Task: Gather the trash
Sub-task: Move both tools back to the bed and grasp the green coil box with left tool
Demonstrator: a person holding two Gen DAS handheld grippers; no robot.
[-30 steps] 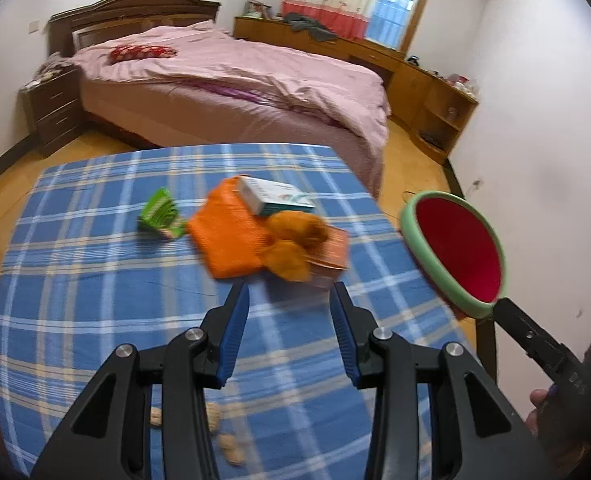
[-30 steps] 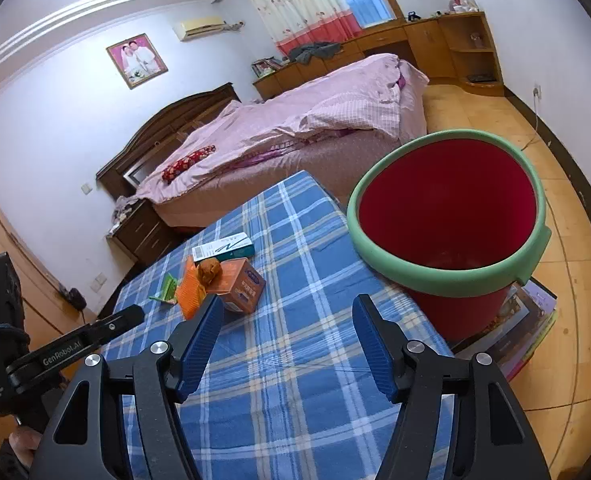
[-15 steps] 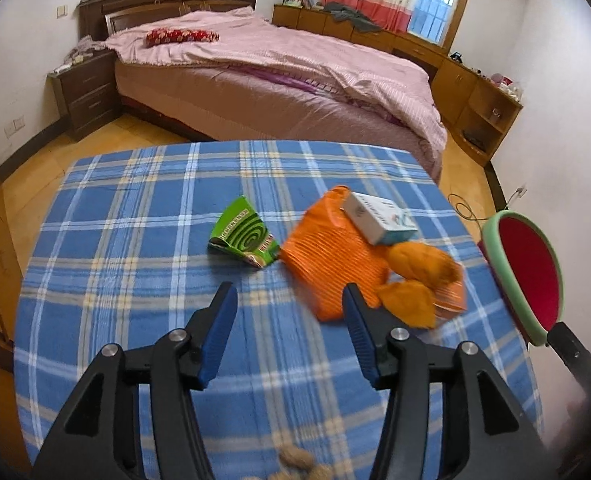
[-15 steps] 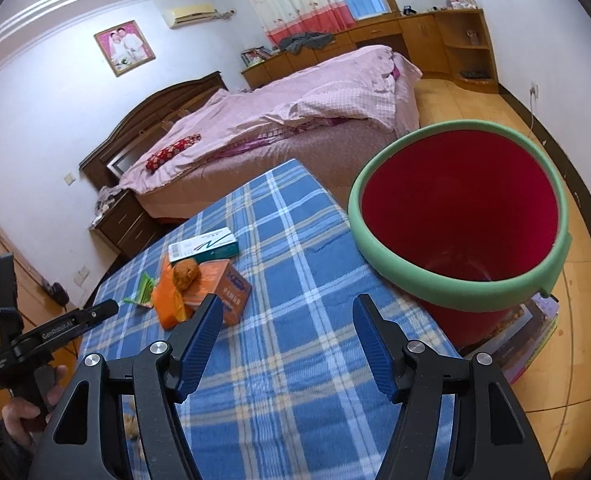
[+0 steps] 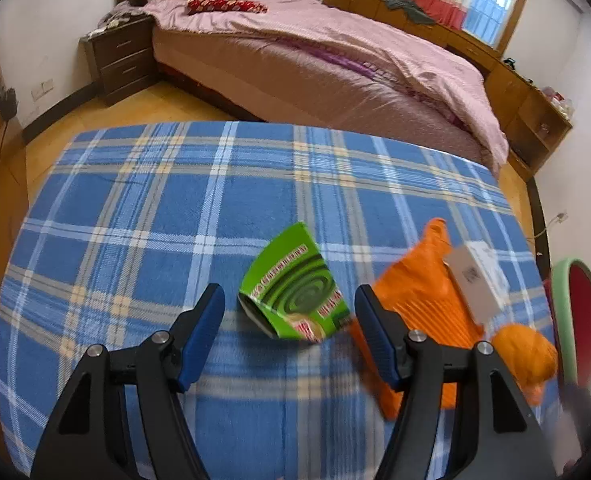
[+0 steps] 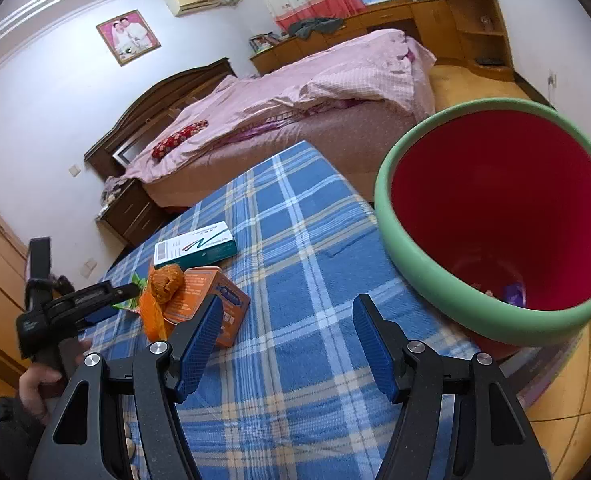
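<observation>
Green packet (image 5: pixel 295 286) lies between the spread left tool (image 5: pixel 289 302).

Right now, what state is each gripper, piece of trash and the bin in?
Left gripper: open, lined up on the green box.
Right gripper: open, holding nothing.
Green box: crushed, lying on the table.
Orange box: on the table, peel on top.
Bin: upright, open, nearly empty.
</observation>
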